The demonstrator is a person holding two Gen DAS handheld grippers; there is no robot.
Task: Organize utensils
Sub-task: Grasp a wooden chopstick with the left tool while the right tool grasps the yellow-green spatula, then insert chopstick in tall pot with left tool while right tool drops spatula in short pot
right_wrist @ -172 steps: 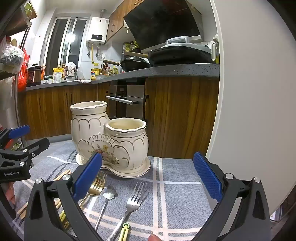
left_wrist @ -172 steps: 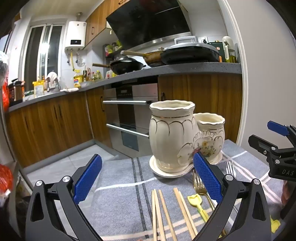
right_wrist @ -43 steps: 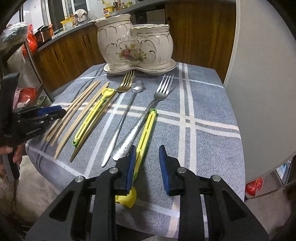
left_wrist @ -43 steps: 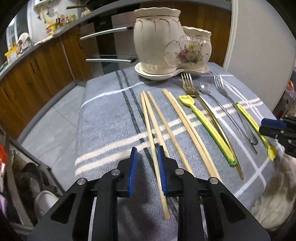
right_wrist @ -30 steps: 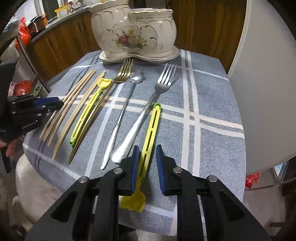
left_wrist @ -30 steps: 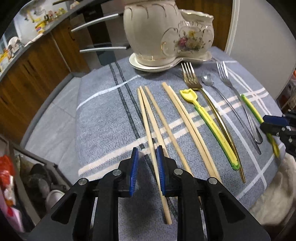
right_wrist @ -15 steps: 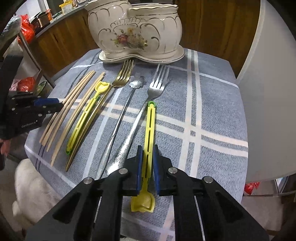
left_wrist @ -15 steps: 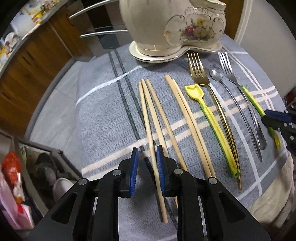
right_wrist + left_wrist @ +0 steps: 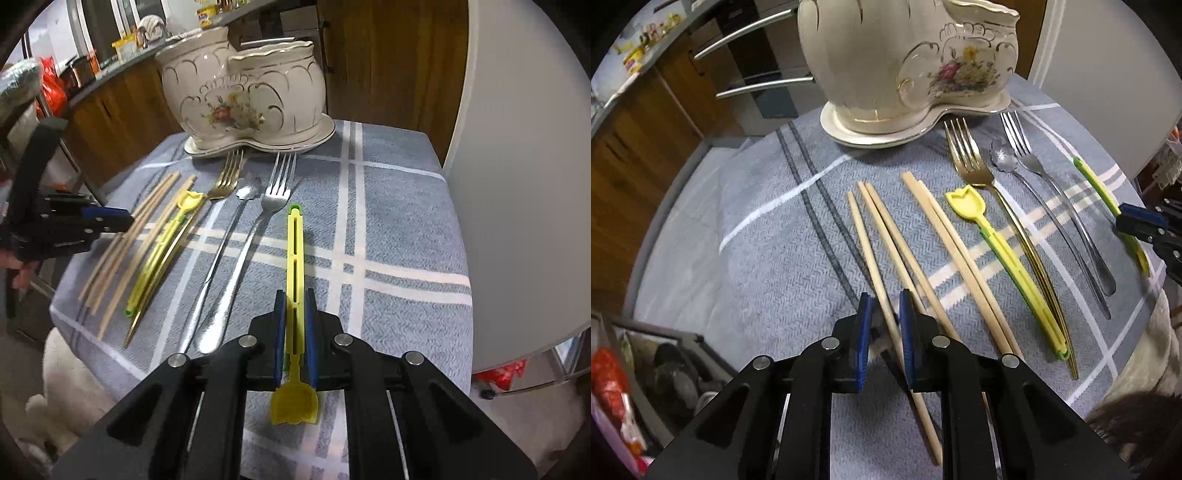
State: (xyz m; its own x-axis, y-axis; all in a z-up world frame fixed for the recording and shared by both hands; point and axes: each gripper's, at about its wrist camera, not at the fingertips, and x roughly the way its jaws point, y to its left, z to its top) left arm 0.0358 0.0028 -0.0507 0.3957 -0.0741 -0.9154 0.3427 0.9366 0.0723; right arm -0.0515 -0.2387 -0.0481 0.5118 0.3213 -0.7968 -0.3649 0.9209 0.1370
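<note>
A cream double-pot ceramic holder [image 9: 905, 74] [image 9: 247, 99] stands at the table's far end. Several wooden chopsticks [image 9: 945, 236] [image 9: 122, 251], a yellow tulip-ended utensil [image 9: 1004, 251] [image 9: 162, 243], a gold fork [image 9: 971, 166] [image 9: 225, 181], a silver spoon [image 9: 1045, 206] and a silver fork [image 9: 273, 195] lie on the grey cloth. My left gripper [image 9: 884, 299] is nearly shut around one chopstick [image 9: 868, 243]. My right gripper [image 9: 294, 299] is shut on a second yellow utensil [image 9: 295, 251]; that gripper also shows in the left wrist view [image 9: 1141, 225].
The cloth-covered table [image 9: 399, 229] ends close on the near side and right. A white wall panel [image 9: 524, 166] stands on the right. Wooden kitchen cabinets [image 9: 388, 55] and oven handles [image 9: 757, 88] lie behind. The left gripper [image 9: 107, 218] shows in the right wrist view.
Both grippers have come down and forward from open to closed. The right jaws have shut on the yellow utensil's handle; the left jaws have narrowed around a chopstick.
</note>
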